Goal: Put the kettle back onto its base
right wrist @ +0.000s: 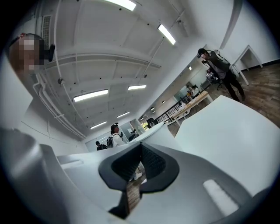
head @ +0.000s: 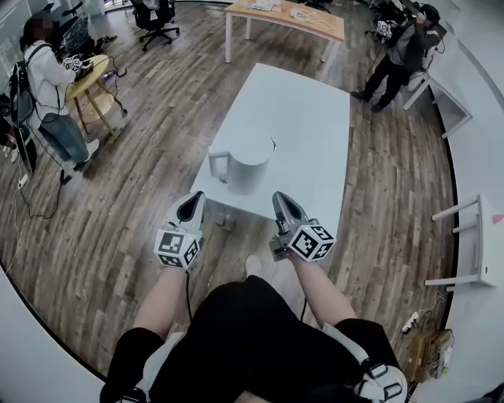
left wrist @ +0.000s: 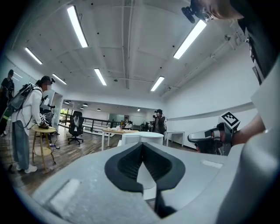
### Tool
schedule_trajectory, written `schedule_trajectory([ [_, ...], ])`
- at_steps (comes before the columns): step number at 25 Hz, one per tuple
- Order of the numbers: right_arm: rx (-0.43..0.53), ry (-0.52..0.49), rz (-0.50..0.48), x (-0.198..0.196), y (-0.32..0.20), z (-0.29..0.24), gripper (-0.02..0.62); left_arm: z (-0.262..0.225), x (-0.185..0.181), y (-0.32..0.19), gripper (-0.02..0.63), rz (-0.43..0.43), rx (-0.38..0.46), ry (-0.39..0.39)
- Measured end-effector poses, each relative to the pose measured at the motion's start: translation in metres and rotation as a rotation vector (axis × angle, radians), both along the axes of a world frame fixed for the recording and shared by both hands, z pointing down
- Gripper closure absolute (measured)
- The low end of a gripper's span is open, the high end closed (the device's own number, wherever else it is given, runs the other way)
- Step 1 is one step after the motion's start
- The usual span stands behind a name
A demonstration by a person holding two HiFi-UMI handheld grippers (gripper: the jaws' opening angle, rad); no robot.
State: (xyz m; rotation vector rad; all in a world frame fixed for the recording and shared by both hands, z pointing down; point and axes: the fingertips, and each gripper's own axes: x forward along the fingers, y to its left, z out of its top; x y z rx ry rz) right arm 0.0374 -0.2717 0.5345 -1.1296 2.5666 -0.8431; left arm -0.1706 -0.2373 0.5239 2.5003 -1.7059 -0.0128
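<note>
On the near edge of the table (head: 315, 134), the kettle (head: 242, 164) is standing upright, with its handle sticking out to the left. Whether a base is sitting under it cannot be told. Just past the kettle, a tiny dark thing (head: 273, 144) is lying on the white top. Nearer to the person holding them, both grippers are hanging in the air off the table edge, over the floor (head: 157, 102), and pointing toward the table. The left gripper (head: 194, 201) is floating near the kettle and a bit to its left, not touching it. Its jaws are pressing together and holding nothing. The right gripper (head: 281, 201) is floating near the kettle and a bit to its right, also apart from it. Its jaws are pressing together too, with nothing between them. The two grippers are sitting side by side with a gap between them. Far off on the left, a person (head: 49, 86) is standing beside a small yellow table (head: 90, 75). Far off on the right, a second person (head: 402, 47) is standing. At the far end of the room, a long wood table (head: 287, 20) and a black chair (head: 155, 17) are standing.
</note>
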Motion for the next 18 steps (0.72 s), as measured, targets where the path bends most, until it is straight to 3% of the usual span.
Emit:
schedule_trajectory([
  [8, 0.062, 0.073, 0.004, -0.002, 0.042, -0.008, 0.595, -0.010, 0.005, 0.031, 0.603, 0.042, 0.027, -0.010],
  [18, 0.154, 0.101, -0.047, 0.009, 0.037, -0.029, 0.595, -0.018, 0.014, 0.033, 0.603, 0.006, 0.047, -0.029],
])
